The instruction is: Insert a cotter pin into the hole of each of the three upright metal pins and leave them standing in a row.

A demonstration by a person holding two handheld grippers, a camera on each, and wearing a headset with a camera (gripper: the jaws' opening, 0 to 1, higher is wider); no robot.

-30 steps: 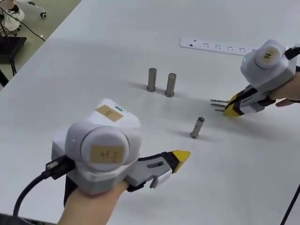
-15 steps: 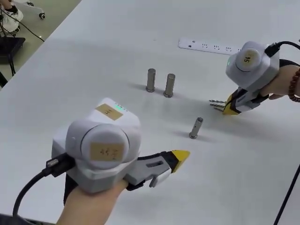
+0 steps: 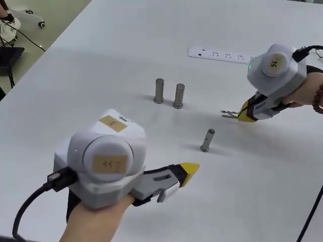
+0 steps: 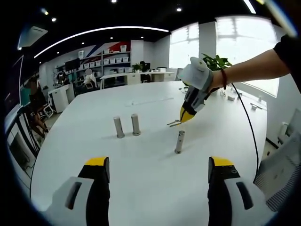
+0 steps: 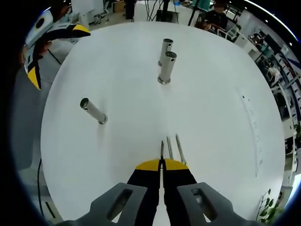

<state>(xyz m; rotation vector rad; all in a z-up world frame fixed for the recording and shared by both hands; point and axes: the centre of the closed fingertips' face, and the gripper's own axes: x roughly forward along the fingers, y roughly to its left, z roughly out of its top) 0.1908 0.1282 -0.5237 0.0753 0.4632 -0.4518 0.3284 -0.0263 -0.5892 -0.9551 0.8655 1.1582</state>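
Jaws on the right gripper (image 5: 161, 163) are pressed together, apparently pinching a cotter pin (image 5: 162, 149), with two more cotter pins (image 5: 174, 145) just beside it, right of the lone metal pin (image 3: 207, 139). Over the last second this gripper has tipped steeper toward the table (image 3: 101, 75), so pick-up looks underway and no hole is filled yet. Nearer than that pin, the left gripper (image 4: 157, 162) hovers with jaws wide apart. The paired metal pins (image 3: 178, 96) stand beyond.

**R gripper re-angled**

Vs 1 s ago, R gripper (image 3: 242, 115) has tipped steeper, its body swung in over its tip. Wrist w/ bead bracelet (image 3: 318, 97) is now in head view. The cotter pin (image 3: 228, 114) in its jaws looks shorter, angled more at tabletop (image 3: 101, 75).
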